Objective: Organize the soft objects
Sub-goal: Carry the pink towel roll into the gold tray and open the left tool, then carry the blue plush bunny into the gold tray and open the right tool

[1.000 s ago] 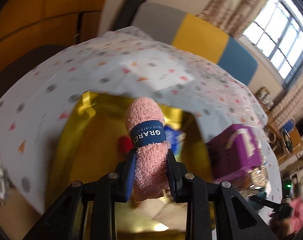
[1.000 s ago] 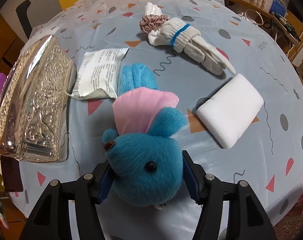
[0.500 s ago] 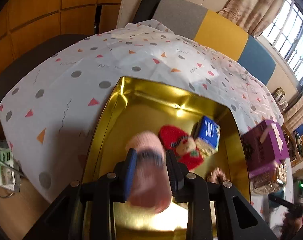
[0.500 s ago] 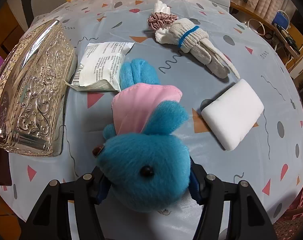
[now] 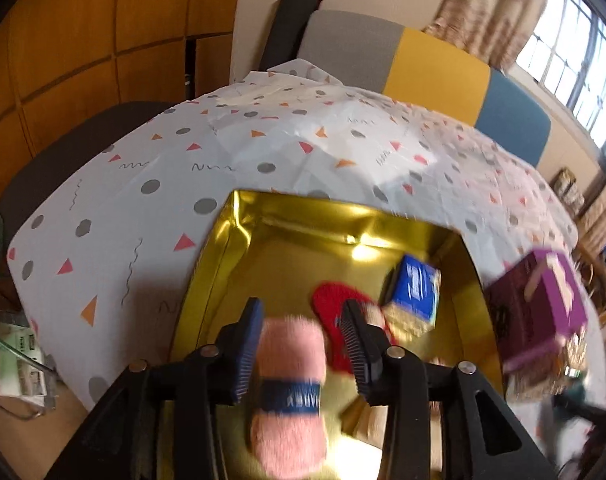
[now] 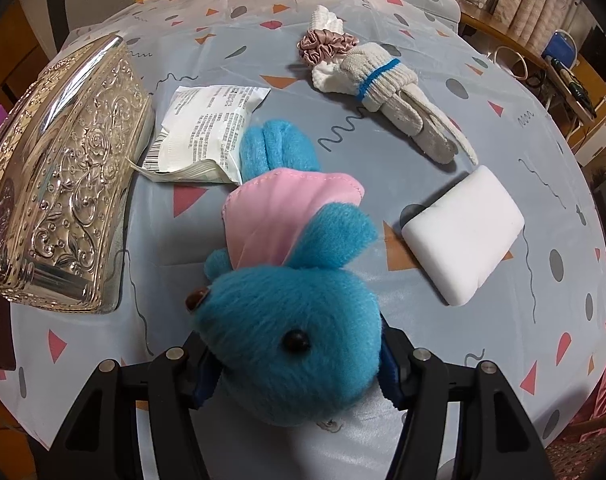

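Two grippers (image 5: pixel 301 338) (image 6: pixel 295 364), ample tablecloth (image 6: pixel 443 56) margin

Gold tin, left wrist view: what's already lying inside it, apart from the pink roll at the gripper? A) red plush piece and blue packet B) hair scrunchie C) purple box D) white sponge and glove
A: a red plush piece and a blue packet lie on the floor of the gold tin, beyond the pink roll between the open fingers of the left gripper.

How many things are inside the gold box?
3: a red plush in the middle, a blue packet right of it, the pink towel roll nearest. More may hide behind the fingers.
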Available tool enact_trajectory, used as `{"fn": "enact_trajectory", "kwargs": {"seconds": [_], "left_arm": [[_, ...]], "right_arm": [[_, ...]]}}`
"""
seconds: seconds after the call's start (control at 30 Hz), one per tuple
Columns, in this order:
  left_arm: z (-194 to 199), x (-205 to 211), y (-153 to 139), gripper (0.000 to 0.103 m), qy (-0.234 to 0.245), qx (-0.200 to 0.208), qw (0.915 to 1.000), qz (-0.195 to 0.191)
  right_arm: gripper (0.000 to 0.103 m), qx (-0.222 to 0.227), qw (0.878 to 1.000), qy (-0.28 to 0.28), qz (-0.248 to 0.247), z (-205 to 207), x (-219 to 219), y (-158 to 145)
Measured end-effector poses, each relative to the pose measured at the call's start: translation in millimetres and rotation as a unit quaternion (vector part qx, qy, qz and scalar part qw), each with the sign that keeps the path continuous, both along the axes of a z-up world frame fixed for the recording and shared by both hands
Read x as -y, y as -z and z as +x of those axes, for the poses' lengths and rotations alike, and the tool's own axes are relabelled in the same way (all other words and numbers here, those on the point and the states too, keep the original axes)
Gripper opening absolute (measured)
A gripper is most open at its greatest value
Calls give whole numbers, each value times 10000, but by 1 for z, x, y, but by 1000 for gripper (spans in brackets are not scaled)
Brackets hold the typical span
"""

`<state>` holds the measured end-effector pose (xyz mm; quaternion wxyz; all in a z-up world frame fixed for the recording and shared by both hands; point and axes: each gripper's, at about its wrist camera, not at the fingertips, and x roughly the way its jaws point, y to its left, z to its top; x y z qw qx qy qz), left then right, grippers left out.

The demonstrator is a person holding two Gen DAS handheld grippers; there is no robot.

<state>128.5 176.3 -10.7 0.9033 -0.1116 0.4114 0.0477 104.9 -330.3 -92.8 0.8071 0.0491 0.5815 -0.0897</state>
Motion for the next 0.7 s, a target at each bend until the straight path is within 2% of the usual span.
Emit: {"fn": "enact_trajectory", "kwargs": {"seconds": [0.03, 0.33, 0.7], "left_arm": [[-4, 4, 1, 51, 39, -6, 10000, 16], [-43, 50, -4, 70, 374, 257, 9973, 573], [-58, 73, -12, 75, 742, 384, 9945, 630]], "right_arm": [[64, 4, 10000, -12, -13, 1, 0, 0], [58, 250, 9996, -23, -126, -4, -3, -15], [57, 999, 9936, 303, 428, -15, 6, -47]]}}
